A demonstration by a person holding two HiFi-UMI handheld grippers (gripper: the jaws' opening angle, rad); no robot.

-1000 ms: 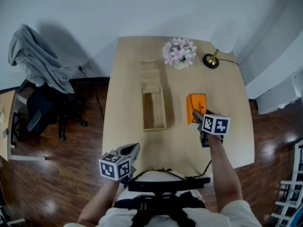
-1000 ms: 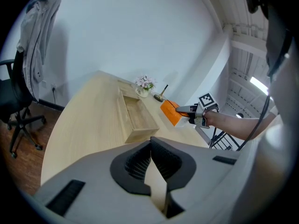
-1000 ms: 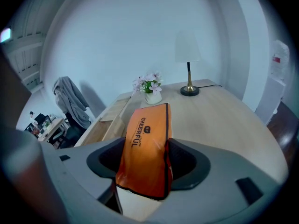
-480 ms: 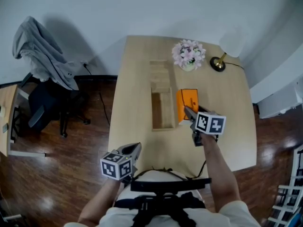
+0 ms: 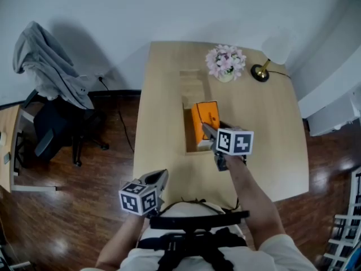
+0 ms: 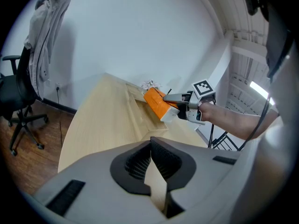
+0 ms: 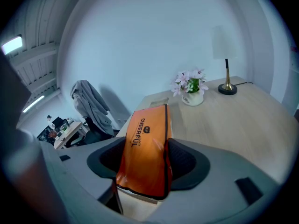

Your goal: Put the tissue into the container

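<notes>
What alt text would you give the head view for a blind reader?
Seen from above, the right gripper holds an orange tissue pack in its jaws over a wooden container on a pale wooden table. The left gripper hangs empty near the table's front edge; potted flowers and a lamp stand at the far end.

Head view: the pack (image 5: 205,119) covers much of the container (image 5: 192,86) and hides the right gripper (image 5: 207,130) fingertips. Right gripper view: the pack's lower end is sunk between the jaws. Left gripper view: chair (image 6: 16,92) cropped at left.
</notes>
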